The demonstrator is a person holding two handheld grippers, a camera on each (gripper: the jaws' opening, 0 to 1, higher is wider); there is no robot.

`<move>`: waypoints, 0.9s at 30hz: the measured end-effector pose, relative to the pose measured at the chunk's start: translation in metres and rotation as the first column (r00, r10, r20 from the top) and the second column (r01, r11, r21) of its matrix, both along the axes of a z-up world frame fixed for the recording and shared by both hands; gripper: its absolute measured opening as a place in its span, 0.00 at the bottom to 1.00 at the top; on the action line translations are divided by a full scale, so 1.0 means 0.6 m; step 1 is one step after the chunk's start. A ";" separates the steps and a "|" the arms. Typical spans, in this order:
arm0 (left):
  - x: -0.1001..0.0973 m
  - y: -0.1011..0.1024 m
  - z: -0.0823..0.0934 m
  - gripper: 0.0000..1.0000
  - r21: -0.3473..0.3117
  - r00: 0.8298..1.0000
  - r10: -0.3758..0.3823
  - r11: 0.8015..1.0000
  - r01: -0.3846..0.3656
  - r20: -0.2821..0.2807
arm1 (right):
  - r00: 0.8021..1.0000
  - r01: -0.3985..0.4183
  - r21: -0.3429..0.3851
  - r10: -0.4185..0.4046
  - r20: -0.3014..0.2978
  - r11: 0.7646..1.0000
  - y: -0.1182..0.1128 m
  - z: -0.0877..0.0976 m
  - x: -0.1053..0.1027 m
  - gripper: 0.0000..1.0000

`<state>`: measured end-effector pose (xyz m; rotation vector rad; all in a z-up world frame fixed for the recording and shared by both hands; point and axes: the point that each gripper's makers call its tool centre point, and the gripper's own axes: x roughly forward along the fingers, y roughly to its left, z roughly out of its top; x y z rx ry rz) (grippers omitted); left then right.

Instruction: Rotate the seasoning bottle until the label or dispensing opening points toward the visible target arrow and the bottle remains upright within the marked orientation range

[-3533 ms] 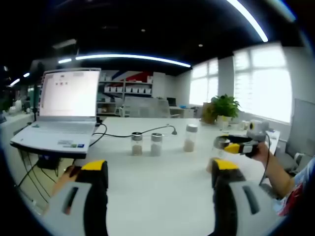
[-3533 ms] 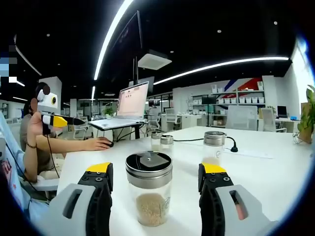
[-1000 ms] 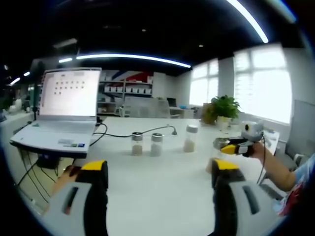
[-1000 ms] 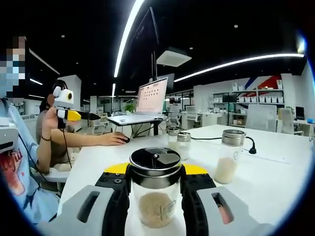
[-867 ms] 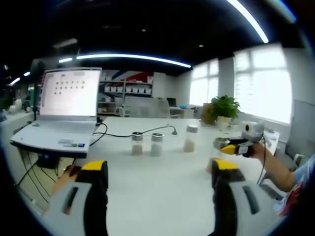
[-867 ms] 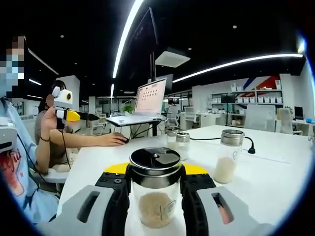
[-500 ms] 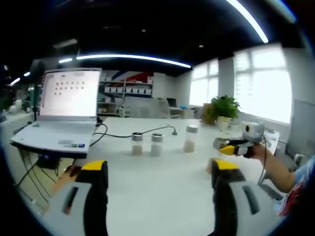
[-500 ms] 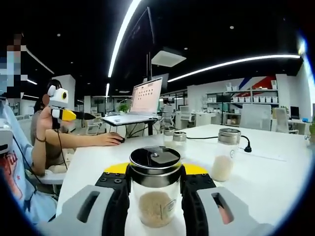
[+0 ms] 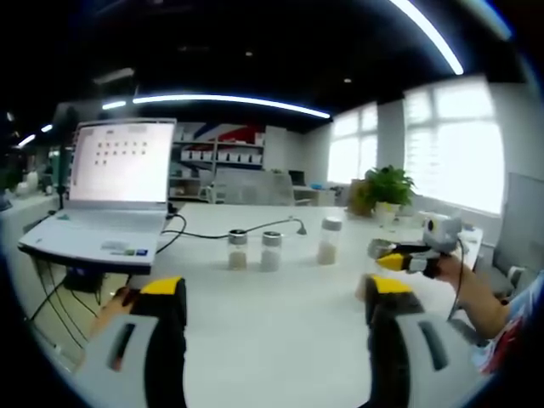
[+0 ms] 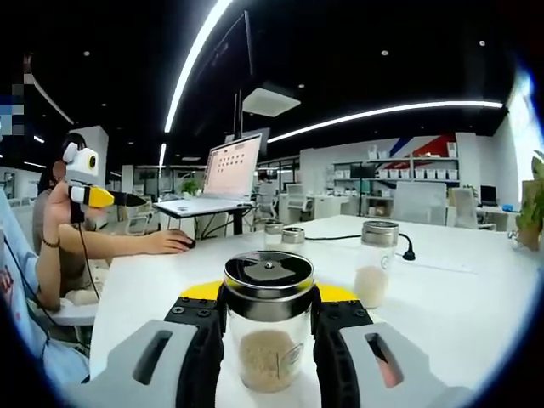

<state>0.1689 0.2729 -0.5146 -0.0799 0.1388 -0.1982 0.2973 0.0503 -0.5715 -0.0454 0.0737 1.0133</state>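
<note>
The seasoning bottle [image 10: 268, 331] is clear glass with a steel and black lid and pale granules inside. It stands upright on the white table [image 10: 476, 314]. My right gripper [image 10: 268, 299] is shut on it, a yellow-tipped jaw pressed to each side just under the lid. In the left gripper view the right gripper [image 9: 415, 257] sits at the right, held by a hand, with the bottle's lid [image 9: 379, 247] at its tip. My left gripper [image 9: 276, 293] is open over bare table, well apart from the bottle.
Three more bottles [image 9: 237, 249] [image 9: 270, 249] [image 9: 328, 238] stand in a row mid-table, with a black cable [image 9: 204, 233] behind them. An open laptop [image 9: 115, 191] is at the left, and a person's hand [image 10: 166, 242] rests near it. A plant [image 9: 389, 183] is at the back.
The right gripper closed on the bottle, which stood between open jaws 3.5 s ago. Over the last second it has turned with the bottle, shifting the background left. The left gripper stayed still.
</note>
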 end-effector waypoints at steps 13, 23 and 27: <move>-0.001 0.004 0.002 0.92 -0.002 1.000 0.004 1.000 -0.004 0.001 | 0.997 0.075 -0.008 -0.075 -0.010 0.997 -0.002 -0.002 0.000 0.38; 0.004 -0.001 -0.001 0.92 0.002 1.000 0.002 1.000 -0.002 -0.004 | 0.988 0.152 0.020 -0.152 -0.016 0.988 -0.003 -0.004 0.004 0.39; 0.002 0.001 0.000 0.92 0.002 1.000 0.014 1.000 -0.014 -0.002 | 0.983 0.183 0.020 -0.182 -0.016 0.983 -0.002 -0.004 0.005 0.39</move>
